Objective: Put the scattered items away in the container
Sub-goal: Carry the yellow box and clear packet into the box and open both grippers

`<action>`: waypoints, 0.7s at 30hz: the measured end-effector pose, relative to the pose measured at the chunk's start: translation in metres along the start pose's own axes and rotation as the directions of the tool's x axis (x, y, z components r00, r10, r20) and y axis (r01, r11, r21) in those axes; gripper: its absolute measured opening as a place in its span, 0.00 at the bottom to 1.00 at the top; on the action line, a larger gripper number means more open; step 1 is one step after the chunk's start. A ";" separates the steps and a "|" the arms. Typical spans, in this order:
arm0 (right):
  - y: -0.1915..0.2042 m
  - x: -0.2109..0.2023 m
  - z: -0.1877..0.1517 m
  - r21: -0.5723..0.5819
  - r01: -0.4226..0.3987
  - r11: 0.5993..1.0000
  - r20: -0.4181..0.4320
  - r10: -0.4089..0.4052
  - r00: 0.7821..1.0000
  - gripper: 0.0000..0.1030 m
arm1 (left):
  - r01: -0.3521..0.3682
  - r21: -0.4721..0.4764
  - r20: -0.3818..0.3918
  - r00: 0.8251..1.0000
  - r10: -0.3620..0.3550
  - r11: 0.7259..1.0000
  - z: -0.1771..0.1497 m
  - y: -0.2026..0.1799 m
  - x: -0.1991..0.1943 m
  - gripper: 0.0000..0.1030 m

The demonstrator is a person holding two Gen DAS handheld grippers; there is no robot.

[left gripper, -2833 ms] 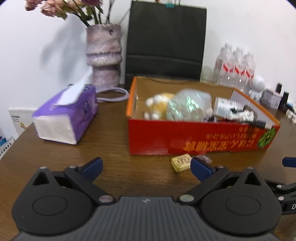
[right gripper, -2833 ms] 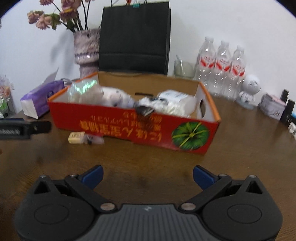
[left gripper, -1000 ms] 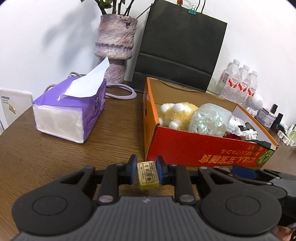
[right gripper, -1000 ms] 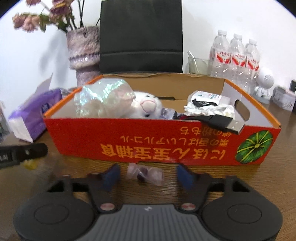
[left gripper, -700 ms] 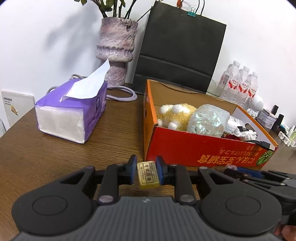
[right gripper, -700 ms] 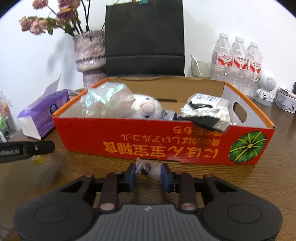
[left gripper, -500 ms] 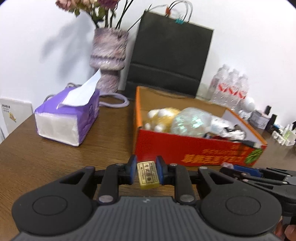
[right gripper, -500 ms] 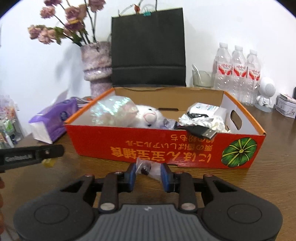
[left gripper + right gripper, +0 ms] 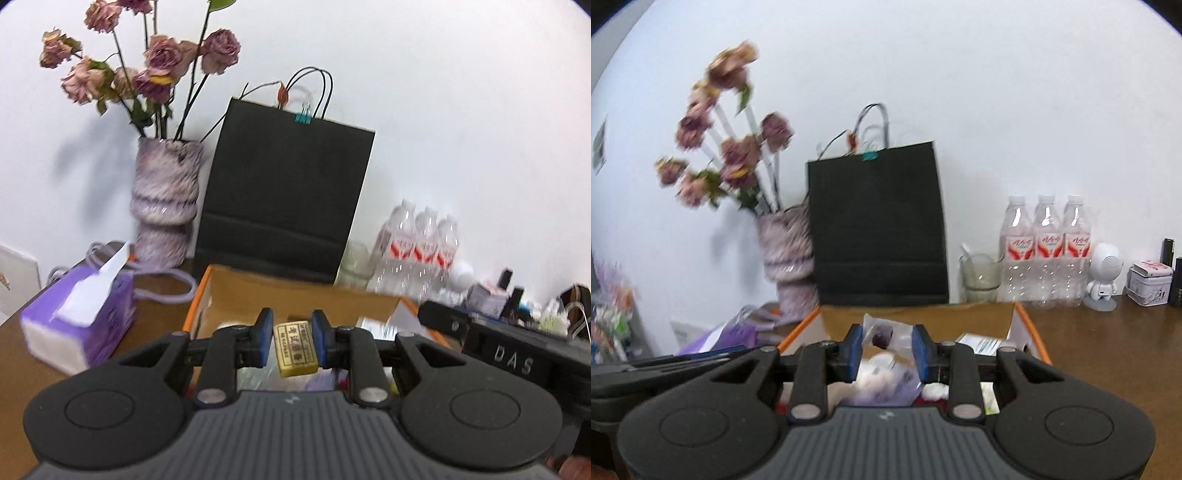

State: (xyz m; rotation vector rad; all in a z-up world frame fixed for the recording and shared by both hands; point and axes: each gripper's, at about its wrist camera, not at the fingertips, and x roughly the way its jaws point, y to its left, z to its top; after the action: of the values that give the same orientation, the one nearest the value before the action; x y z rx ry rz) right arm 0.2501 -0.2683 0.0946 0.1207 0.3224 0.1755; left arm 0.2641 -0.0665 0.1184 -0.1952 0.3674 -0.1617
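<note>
Bright, even indoor light; the purple ceramic vase (image 9: 166, 203) casts a soft shadow leftward on the white wall (image 9: 461, 110); dried pink roses (image 9: 731, 155) motion-blurred; fisheye corners dark

A black paper bag (image 9: 877, 225) stands upright against the white wall. Beside it stands a mottled purple vase (image 9: 166, 203) holding dried pink roses (image 9: 155, 59). A purple tissue box (image 9: 79, 325) sits on the brown table (image 9: 1108, 354), with a lilac cable (image 9: 166, 288) coiled behind it. Three water bottles (image 9: 1047, 251) stand in a row, next to a glass cup (image 9: 980, 275). Near them stand a white robot figurine (image 9: 1104, 275) and a small tin (image 9: 1148, 282).
</note>
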 end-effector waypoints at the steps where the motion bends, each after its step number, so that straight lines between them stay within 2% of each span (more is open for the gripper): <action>1: -0.004 0.006 0.004 0.006 0.005 1.000 0.001 -0.005 1.000 0.27 | -0.008 -0.001 0.006 1.000 0.008 1.000 0.002 -0.003 0.007 0.23; 5: -0.015 0.034 0.009 -0.009 0.034 0.999 -0.009 -0.034 0.999 0.27 | -0.034 0.002 0.000 0.999 0.034 0.999 0.002 -0.009 0.040 0.23; 8: -0.019 0.057 0.008 -0.017 0.028 0.999 -0.052 -0.029 0.998 0.27 | -0.051 -0.001 -0.023 0.998 0.051 0.999 0.001 -0.007 0.063 0.23; 11: -0.025 0.082 0.004 -0.034 0.056 0.998 -0.095 -0.059 0.994 0.27 | -0.074 0.040 -0.038 0.996 0.075 0.996 -0.003 -0.008 0.079 0.23; 16: -0.036 0.106 -0.009 -0.010 0.076 0.997 -0.182 -0.076 0.980 0.27 | -0.105 0.097 -0.059 0.992 0.111 0.990 -0.011 -0.008 0.092 0.23; 21: -0.043 0.110 -0.013 -0.004 0.085 0.996 -0.211 -0.084 0.974 0.27 | -0.105 0.121 -0.073 0.991 0.114 0.987 -0.016 -0.011 0.096 0.23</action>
State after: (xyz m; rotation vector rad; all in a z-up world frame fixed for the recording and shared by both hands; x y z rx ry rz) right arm 0.3550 -0.2883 0.0424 0.0928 0.5385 0.1029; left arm 0.3451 -0.0982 0.0734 -0.0522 0.4460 -0.0826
